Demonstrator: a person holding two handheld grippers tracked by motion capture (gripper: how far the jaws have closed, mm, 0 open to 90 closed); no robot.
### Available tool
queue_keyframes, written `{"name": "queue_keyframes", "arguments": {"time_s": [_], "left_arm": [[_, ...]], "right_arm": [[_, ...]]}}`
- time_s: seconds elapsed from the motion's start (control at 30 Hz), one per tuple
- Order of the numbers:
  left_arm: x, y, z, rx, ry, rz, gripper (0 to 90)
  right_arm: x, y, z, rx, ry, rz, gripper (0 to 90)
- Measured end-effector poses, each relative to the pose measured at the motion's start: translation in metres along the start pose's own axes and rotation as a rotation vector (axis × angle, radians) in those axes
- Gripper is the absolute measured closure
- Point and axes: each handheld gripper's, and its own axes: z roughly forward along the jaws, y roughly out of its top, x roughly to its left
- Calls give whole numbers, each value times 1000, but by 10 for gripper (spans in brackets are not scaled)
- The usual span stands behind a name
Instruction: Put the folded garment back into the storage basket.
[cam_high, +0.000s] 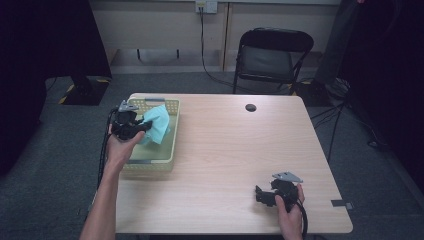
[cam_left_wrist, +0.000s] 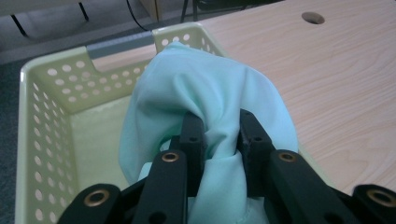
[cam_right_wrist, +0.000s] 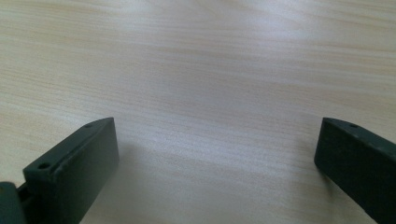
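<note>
Cloth (cam_left_wrist: 205, 98), pale mint green, smooth and bunched into soft folds, hangs over the cream perforated basket (cam_left_wrist: 51, 84) at the desk's (cam_high: 225, 150) left edge, pinched in the left claw (cam_left_wrist: 218, 128). Right claw (cam_right_wrist: 215, 154) stands released over bare wood.

Overhead camera; tong cameras close, perhaps sharing table (cam_high: 235, 150).

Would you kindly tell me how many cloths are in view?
1: a mint-green cloth, pinched in the left claw over the basket. More could lie hidden beneath it.
</note>
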Motion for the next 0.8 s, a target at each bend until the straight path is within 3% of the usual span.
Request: {"name": "queue_keyframes", "arguments": {"time_s": [0.2,0.8], "left_arm": [[6,-7,9,30,4,-14,757],[9,-14,33,123,-1,-35,755]], "right_arm": [[0,0,0,0,0,-1,0],[0,0,0,0,0,-1,0]]}}
